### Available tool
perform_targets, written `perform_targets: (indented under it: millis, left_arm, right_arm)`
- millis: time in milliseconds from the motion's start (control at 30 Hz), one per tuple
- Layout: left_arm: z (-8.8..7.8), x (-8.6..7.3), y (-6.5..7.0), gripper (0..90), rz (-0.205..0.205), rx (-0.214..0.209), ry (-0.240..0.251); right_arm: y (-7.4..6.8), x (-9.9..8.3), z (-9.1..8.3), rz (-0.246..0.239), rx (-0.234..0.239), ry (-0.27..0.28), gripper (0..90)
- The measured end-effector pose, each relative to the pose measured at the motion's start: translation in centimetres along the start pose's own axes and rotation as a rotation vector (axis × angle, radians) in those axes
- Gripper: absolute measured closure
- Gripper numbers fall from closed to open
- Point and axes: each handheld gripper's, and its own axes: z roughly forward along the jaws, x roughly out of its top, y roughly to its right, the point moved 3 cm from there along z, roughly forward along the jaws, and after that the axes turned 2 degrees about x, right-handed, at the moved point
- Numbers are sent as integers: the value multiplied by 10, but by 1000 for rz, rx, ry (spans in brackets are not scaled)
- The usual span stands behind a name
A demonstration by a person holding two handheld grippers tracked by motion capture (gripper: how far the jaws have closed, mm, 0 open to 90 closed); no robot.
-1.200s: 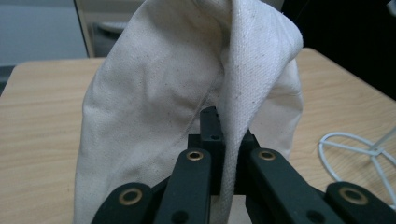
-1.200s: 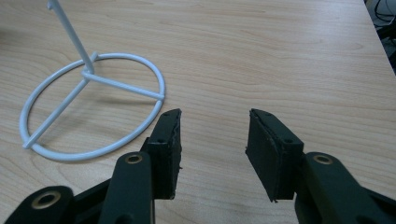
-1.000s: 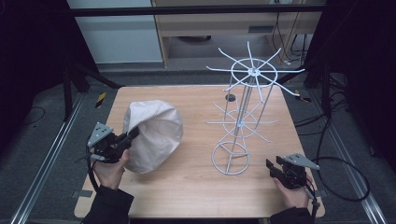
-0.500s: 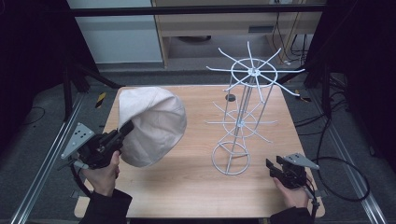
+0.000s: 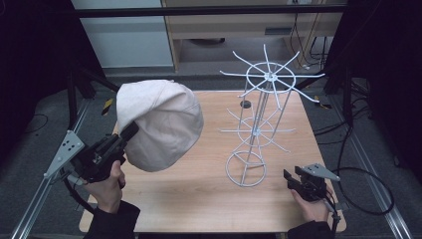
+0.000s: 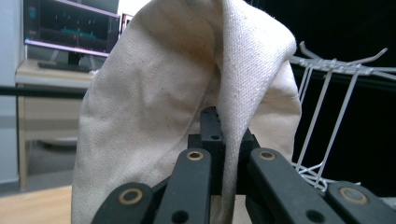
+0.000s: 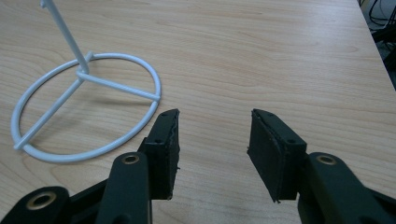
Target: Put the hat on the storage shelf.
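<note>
A cream cloth cap [image 5: 161,122] hangs in the air over the table's left side, held by its edge in my left gripper [image 5: 130,132], which is shut on it. In the left gripper view the cap's fabric [image 6: 187,93] drapes over the closed jaws of my left gripper [image 6: 219,128]. A white wire hat stand [image 5: 259,124] with spoked hooks rises at the table's right middle, its ring base [image 7: 84,112] just left of my right gripper [image 7: 212,144]. My right gripper [image 5: 290,180] rests low at the front right, open and holding nothing.
The wooden table [image 5: 199,199] has a small dark round spot [image 5: 245,104] near the stand's far side. Metal frame rails run along both sides of the table. A black cable [image 5: 368,189] loops on the floor at right. A monitor [image 6: 70,30] stands on a far desk.
My left gripper has lifted the cap off the table and swung back toward the left front, raising the cap high. The right gripper has stayed put.
</note>
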Motion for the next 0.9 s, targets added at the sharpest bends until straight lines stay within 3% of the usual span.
perform_targets:
  millis: [433,900]
  left_arm:
    - [3,17,15,889,-26,-67,136]
    - [8,37,30,889,-44,-129,207]
  right_arm:
    - [1,0,0,6,1,0,531]
    - [1,0,0,-1,-5,-1,531]
